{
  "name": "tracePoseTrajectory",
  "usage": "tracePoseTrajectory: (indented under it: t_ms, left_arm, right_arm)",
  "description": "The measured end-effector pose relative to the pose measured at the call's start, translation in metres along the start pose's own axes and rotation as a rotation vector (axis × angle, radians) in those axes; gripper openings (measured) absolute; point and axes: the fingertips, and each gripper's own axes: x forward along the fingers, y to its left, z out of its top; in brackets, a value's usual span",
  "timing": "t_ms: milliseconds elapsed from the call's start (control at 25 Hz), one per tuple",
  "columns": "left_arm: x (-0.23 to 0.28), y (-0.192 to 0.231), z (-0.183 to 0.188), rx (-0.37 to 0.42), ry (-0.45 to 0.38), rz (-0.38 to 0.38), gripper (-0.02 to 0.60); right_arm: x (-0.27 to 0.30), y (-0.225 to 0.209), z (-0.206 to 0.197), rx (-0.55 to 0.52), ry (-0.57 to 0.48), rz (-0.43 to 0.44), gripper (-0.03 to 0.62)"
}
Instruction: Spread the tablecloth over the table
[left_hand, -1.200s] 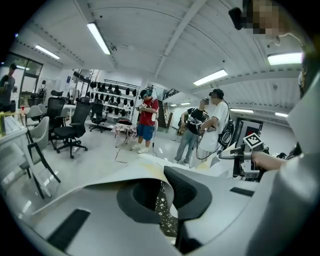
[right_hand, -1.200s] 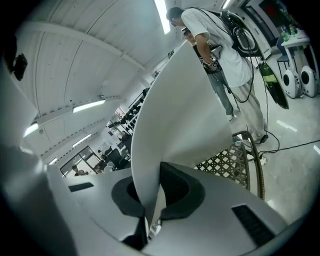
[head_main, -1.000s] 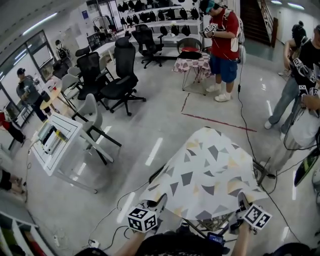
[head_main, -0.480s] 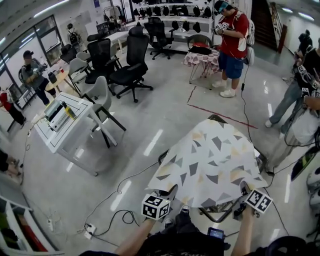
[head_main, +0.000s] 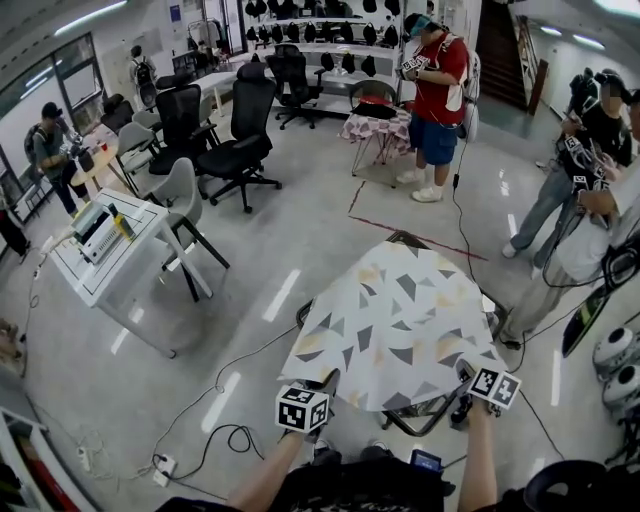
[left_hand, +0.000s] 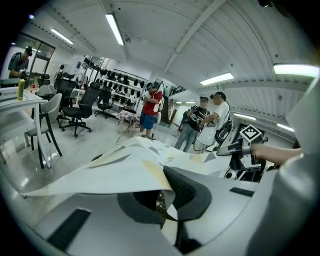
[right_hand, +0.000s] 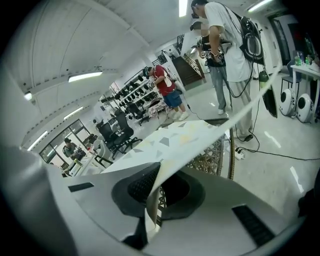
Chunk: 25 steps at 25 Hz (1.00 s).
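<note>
A white tablecloth (head_main: 395, 325) with grey and yellow triangles lies draped over a dark metal lattice table (head_main: 408, 424). My left gripper (head_main: 322, 386) is shut on the cloth's near left corner. My right gripper (head_main: 470, 374) is shut on the near right corner. In the left gripper view the cloth (left_hand: 125, 162) runs out from the pinched jaws (left_hand: 167, 202). The right gripper view shows the cloth's edge (right_hand: 190, 132) stretching away from its jaws (right_hand: 150, 207), with the table lattice (right_hand: 210, 156) beneath it.
A person in a red shirt (head_main: 435, 90) stands beyond the table by a small covered table (head_main: 375, 125). Two people (head_main: 580, 180) stand close at the right. Office chairs (head_main: 235, 140) and a white desk (head_main: 100, 255) are at the left. Cables (head_main: 230, 435) lie on the floor.
Both grippers keep their hold on the near corners and sit a little higher and closer together in the head view. The cloth stays draped over the table.
</note>
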Motion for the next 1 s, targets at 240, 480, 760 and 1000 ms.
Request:
tracePoseTrajectory:
  t_ms: [240,480,760,1000]
  left_arm:
    - [0.004,-0.014,-0.009,-0.015,0.003,0.029,0.025]
    - [0.029,-0.052,-0.036,-0.074,0.016,0.110,0.025]
    - [0.059,-0.109,-0.062,0.030,0.081,0.254,0.025]
    - [0.085,-0.146,-0.100,-0.030,0.142,0.326,0.025]
  right_arm:
    - [0.001,-0.008,0.018,-0.027,-0.003,0.051,0.017]
    - [0.007,-0.059,0.023,-0.040,0.054,0.082,0.018]
    - [0.007,-0.126,0.024,-0.078,0.140,0.135,0.026]
    - [0.017,-0.182,0.033,-0.086,0.169,0.136,0.026]
